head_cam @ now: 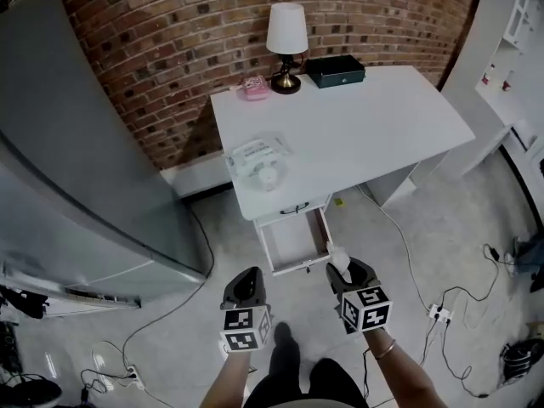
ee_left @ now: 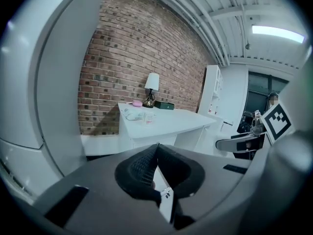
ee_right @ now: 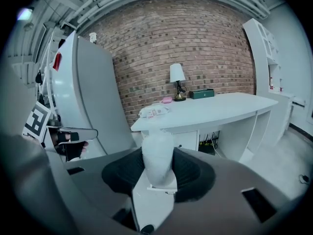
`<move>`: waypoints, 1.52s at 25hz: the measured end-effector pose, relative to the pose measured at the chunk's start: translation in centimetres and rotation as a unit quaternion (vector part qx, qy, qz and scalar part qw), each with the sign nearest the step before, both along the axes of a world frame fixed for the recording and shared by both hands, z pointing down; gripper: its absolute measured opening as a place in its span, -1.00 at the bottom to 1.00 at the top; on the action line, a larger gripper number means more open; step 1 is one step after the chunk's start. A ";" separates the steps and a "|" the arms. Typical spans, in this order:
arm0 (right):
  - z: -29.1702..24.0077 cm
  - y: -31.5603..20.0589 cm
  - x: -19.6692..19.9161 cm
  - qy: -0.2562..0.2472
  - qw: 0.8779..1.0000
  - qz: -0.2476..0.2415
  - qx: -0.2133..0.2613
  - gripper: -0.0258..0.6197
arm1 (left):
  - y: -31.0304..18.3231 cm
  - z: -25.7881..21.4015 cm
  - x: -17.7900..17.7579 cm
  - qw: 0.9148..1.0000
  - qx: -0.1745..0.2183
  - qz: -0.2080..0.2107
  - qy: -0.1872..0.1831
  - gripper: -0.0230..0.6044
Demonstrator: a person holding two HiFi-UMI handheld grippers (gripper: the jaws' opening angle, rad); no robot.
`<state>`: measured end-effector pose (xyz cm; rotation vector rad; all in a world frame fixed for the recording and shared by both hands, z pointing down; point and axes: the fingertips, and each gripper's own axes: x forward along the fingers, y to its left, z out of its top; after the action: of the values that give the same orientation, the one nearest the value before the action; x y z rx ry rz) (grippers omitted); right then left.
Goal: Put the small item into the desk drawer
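The white worktop (head_cam: 382, 126) carries a lamp (head_cam: 286, 45) at its back edge. A dark box (head_cam: 336, 71) sits just right of the lamp, a pink object (head_cam: 253, 87) just left, and a clear packet (head_cam: 259, 161) well in front.

Head view steeply down; gripper views level, facing desk (head_cam: 382, 126) (shared)

A brick wall (head_cam: 170, 49) backs a pale, seemingly concrete floor (head_cam: 425, 253)

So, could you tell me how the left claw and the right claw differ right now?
The left claw is empty; the right claw grips a small white item. The left claw's jaws meet, while the right claw's stand apart around that item. Both point toward the white desk.
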<state>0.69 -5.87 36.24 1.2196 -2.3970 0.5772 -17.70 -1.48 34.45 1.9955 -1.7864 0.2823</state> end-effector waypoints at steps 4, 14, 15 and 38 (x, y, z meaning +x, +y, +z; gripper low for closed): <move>2.5 -1.6 -0.8 0.016 1.000 0.003 -0.014 -0.37 | -1.8 2.8 -0.7 1.000 -0.018 0.010 0.002 -0.86; 11.0 -6.5 -1.3 0.037 0.998 -0.006 -0.041 -0.37 | -6.8 10.4 -0.7 0.999 -0.037 0.011 0.006 -0.86; 12.2 -7.1 -1.3 0.039 0.998 -0.006 -0.043 -0.37 | -7.3 11.4 -0.5 0.999 -0.038 0.013 0.006 -0.86; 35.9 -17.6 -1.0 0.066 0.989 -0.073 -0.110 -0.37 | -14.8 29.5 3.7 0.997 -0.059 -0.057 -0.003 -0.86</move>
<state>-0.34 -23.43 72.18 0.9515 -2.2216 0.6722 -13.97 -16.25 63.91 1.8057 -1.8351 0.3505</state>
